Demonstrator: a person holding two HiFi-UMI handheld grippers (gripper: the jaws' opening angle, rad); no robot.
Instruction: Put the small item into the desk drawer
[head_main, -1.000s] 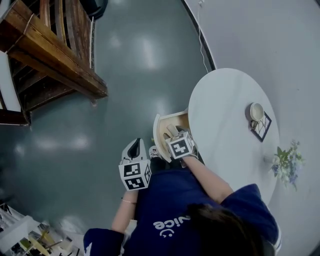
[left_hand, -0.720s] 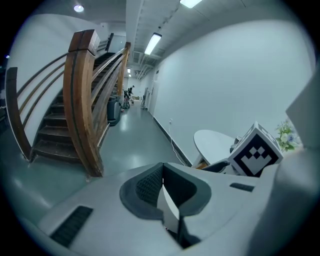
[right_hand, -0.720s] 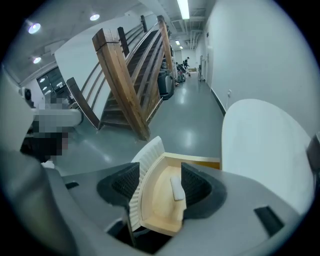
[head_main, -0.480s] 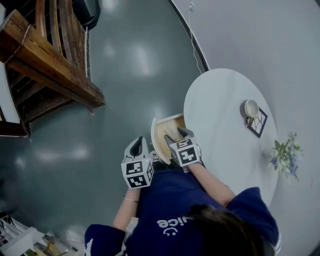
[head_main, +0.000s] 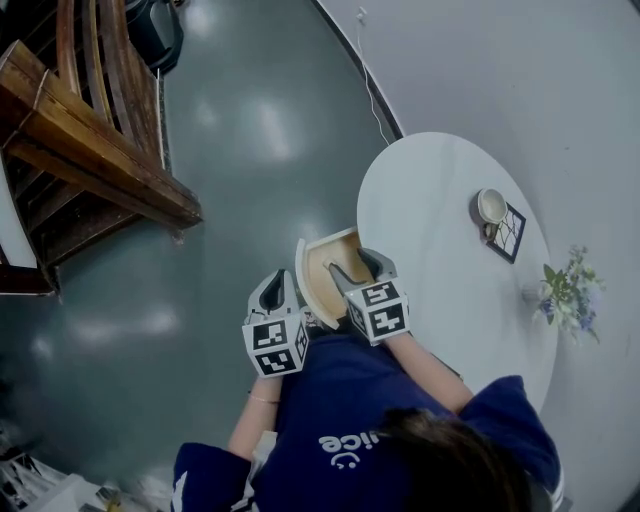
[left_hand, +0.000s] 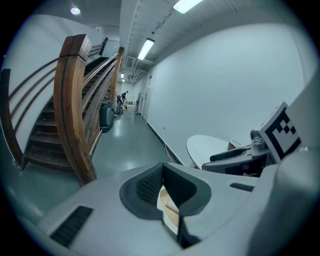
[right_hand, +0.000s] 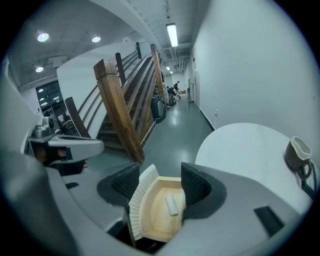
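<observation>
The left gripper (left_hand: 162, 172) hangs just beside the open drawer (right_hand: 139, 202), jaws clenched tip to tip on nothing. The right gripper (right_hand: 160, 181) hovers over that drawer, jaws released and apart. The small item (right_hand: 171, 204) lies on the drawer's wooden floor. Beyond, a round white table (head_main: 450, 270) bears a cup (head_main: 490, 207).

The person wears a navy short-sleeved T-shirt (head_main: 350, 415) with white lettering and a thin bracelet (head_main: 258, 402). The grey left gripper (head_main: 276, 288) and grey right gripper (head_main: 362, 262) each carry a white cube (head_main: 275, 347) with black square markers, plus black ridged pads (right_hand: 195, 184).
</observation>
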